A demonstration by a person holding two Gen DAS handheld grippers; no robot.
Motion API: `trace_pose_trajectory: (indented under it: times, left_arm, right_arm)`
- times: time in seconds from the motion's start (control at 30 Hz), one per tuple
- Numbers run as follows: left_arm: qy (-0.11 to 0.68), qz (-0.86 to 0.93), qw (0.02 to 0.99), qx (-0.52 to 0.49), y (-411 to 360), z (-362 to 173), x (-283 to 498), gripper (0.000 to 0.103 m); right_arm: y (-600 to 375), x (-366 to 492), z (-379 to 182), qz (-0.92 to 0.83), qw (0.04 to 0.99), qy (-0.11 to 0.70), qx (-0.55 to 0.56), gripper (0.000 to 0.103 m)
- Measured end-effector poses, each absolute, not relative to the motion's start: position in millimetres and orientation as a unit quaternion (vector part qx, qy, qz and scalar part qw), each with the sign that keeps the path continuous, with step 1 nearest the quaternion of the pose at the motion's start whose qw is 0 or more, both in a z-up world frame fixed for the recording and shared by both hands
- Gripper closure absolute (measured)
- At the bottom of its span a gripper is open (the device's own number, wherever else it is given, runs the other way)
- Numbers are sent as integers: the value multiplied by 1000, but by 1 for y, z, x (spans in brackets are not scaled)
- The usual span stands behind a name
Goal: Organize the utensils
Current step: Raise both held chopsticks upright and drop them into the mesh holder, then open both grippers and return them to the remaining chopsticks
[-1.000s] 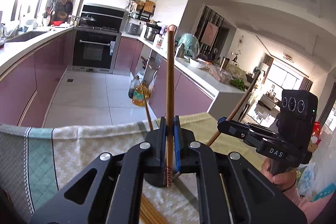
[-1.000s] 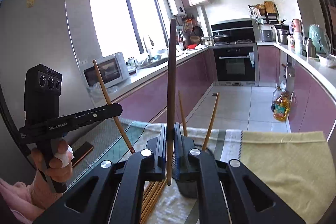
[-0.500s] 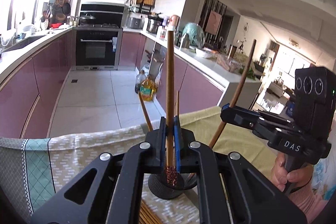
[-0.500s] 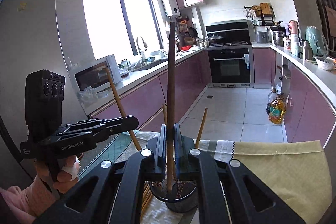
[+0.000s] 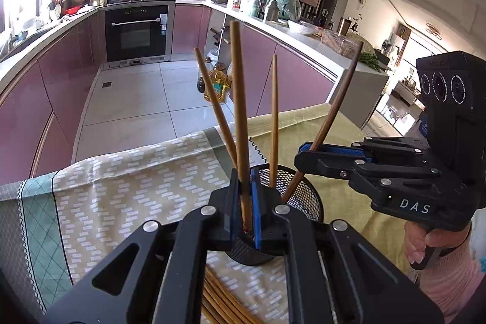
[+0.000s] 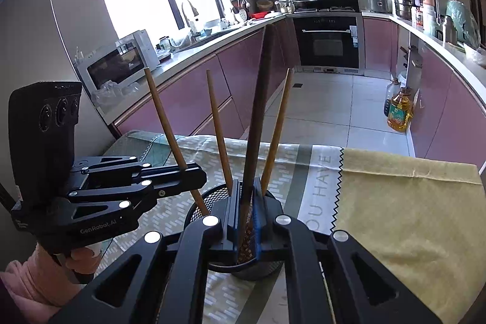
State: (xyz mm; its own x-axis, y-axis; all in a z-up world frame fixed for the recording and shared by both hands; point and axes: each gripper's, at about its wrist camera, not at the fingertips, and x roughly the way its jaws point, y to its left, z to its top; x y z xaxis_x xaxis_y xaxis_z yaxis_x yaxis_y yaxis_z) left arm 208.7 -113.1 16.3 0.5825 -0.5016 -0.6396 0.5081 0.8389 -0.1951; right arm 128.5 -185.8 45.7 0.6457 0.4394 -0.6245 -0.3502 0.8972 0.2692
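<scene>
Both chopsticks have dropped into the holder (image 5: 303, 202). Each hand-held gripper, left (image 5: 245, 202) and right (image 6: 246, 202), clenches one; next, release.

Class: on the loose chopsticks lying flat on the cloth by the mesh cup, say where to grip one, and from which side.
Grip a chopstick near its end, from above, jaws across its width: they lie flat, close-packed side by side, so only top and ends are free.

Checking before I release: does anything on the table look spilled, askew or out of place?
Nothing spilled or damaged. The mesh holder stands upright with two chopsticks leaning inside. Loose chopsticks lie bundled on the cloth in front of it, not yet sorted.
</scene>
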Motion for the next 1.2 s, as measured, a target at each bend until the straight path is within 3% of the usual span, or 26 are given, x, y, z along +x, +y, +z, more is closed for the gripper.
trace_pose_trajectory:
  times: [0.3, 0.5, 0.57, 0.63, 0.9, 1.2]
  left_arm:
    - [358, -274, 893, -3, -113, 11, 210, 94]
    - [344, -264, 901, -8, -103, 16, 196, 83]
    - [336, -258, 906, -11, -97, 18, 189, 72]
    - [327, -249, 912, -11, -90, 19, 181, 70]
    - [311, -217, 925, 5, -53, 7, 137, 58]
    - [389, -205, 898, 18, -34, -56, 108, 55]
  right_arm:
    - [-185, 138, 49, 208, 912, 345, 71, 93]
    - [-190, 136, 52, 197, 920, 329, 83, 90]
    - [-192, 133, 54, 193, 923, 323, 83, 88]
    - [-193, 128, 56, 188, 927, 314, 80, 83]
    - [-185, 75, 58, 234, 926, 293, 53, 76]
    - [-133, 48, -10, 288, 877, 384, 24, 74]
